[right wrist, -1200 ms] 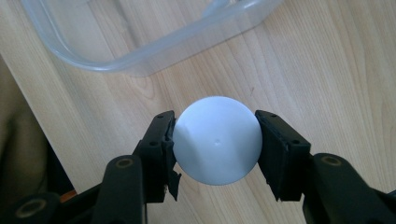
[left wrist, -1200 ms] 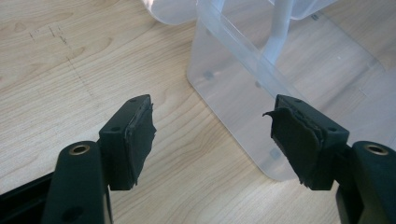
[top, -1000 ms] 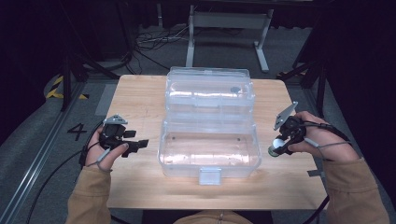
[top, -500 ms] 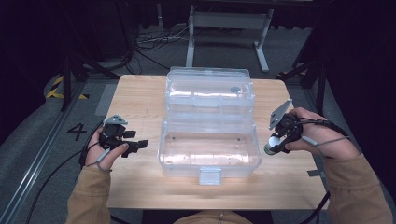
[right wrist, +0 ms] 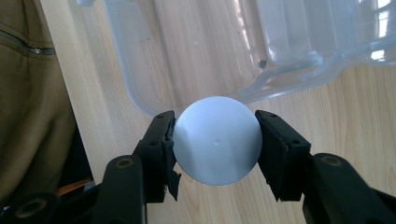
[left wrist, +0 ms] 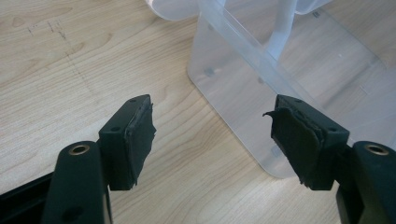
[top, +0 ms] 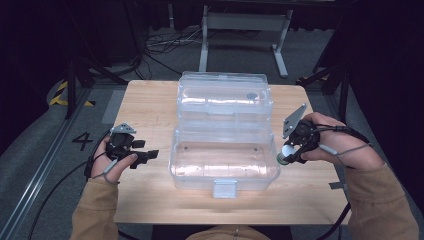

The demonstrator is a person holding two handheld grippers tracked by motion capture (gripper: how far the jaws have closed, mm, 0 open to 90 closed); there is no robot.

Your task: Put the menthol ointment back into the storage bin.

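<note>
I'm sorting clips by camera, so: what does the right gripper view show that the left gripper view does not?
Right gripper view: the right gripper clamped on a pale round object, both pads pressing its sides, with a tan sleeve at the left edge. Left gripper view: the left gripper with jaws wide apart and nothing between them. Both: the clear plastic box and the wooden table.

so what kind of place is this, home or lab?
Likely a lab or recording studio, not a home. A lone wooden table stands among dark curtains, with cables on the floor, a metal stand behind it, and yellow-black hazard tape on the grey floor.
</note>
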